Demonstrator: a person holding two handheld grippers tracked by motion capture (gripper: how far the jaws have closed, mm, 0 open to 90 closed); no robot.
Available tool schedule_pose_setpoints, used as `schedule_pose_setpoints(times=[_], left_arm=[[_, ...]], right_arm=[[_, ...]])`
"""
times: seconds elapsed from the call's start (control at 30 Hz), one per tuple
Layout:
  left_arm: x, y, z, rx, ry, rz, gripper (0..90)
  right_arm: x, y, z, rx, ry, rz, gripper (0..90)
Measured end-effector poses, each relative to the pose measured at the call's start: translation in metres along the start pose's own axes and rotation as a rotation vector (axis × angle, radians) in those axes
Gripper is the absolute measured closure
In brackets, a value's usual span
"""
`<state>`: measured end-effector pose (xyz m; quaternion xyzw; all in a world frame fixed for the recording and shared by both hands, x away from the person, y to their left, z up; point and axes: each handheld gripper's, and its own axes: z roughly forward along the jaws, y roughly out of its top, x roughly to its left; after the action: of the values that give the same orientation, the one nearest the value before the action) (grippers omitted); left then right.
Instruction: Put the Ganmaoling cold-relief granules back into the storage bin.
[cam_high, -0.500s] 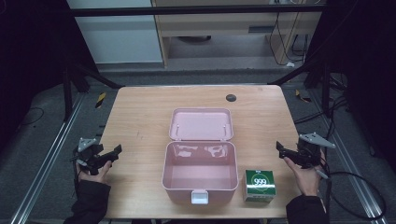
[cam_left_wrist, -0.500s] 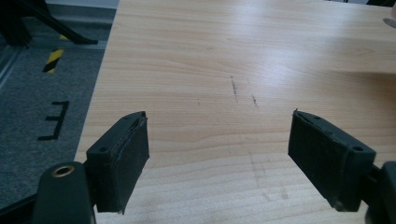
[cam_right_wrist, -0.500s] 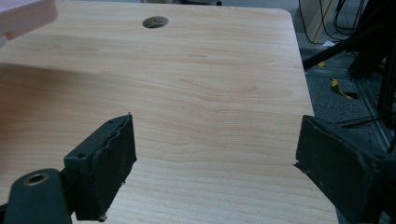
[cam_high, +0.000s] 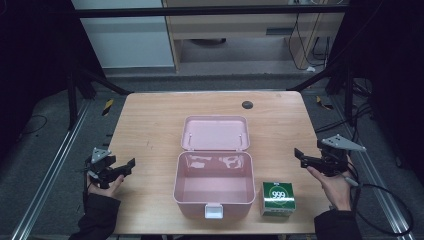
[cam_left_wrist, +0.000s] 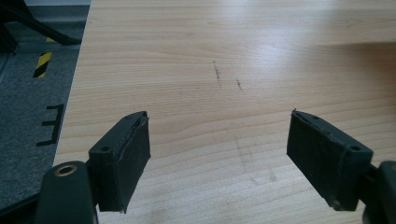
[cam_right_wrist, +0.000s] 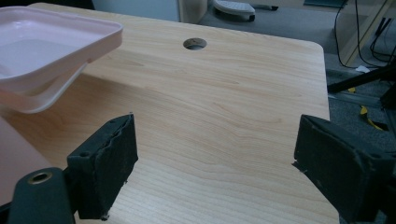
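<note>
On the light wooden worktop (cam_high: 150, 125) an open pink plastic storage box (cam_high: 214, 184) serves as the landmark, standing near the front edge at mid-width. Well to the left of the box, at the worktop's left edge, the left tongs (cam_high: 131, 164) are held in a hand and point toward the box; in the left gripper view their black jaws stand wide apart over bare wood, with nothing between them (cam_left_wrist: 219, 154). The box's pink lid (cam_high: 215, 133) lies folded back flat just behind the box, joined to it along the rear wall, and a white latch (cam_high: 213, 211) hangs at the box's front wall. The inside of the box looks empty. Far behind the box to its right, a small dark round hole (cam_high: 247, 104) sits in the worktop. Just beside the box's front right corner stands a small green cardboard carton marked 999 (cam_high: 278, 198), apart from both tongs. Farther right of the box, at the worktop's right edge, the right tongs (cam_high: 298, 154) are held in a hand and point toward the box; in the right gripper view their jaws also stand apart, gripping nothing (cam_right_wrist: 215, 168), with the lid's rim at upper left.
</note>
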<state>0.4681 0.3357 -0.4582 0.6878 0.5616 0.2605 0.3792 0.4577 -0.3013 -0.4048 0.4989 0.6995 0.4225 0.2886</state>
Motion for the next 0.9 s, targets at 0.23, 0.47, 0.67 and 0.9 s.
schedule_pose_setpoints(times=[0.23,0.47,0.67,0.9], left_arm=[[-0.001,0.0,0.001,0.014,-0.003,0.01,20.8],[-0.002,-0.001,0.004,0.033,0.0,0.031,20.8],[-0.003,-0.001,0.005,0.04,-0.006,0.04,20.8],[-0.005,-0.001,0.006,0.052,-0.012,0.053,20.8]], right_arm=[[0.001,0.015,-0.007,-0.008,0.045,-0.024,13.4],[0.004,0.026,-0.011,0.013,0.077,-0.094,11.8],[0.013,0.038,-0.013,0.056,0.118,-0.172,11.4],[0.026,0.052,-0.013,0.125,0.186,-0.268,9.7]])
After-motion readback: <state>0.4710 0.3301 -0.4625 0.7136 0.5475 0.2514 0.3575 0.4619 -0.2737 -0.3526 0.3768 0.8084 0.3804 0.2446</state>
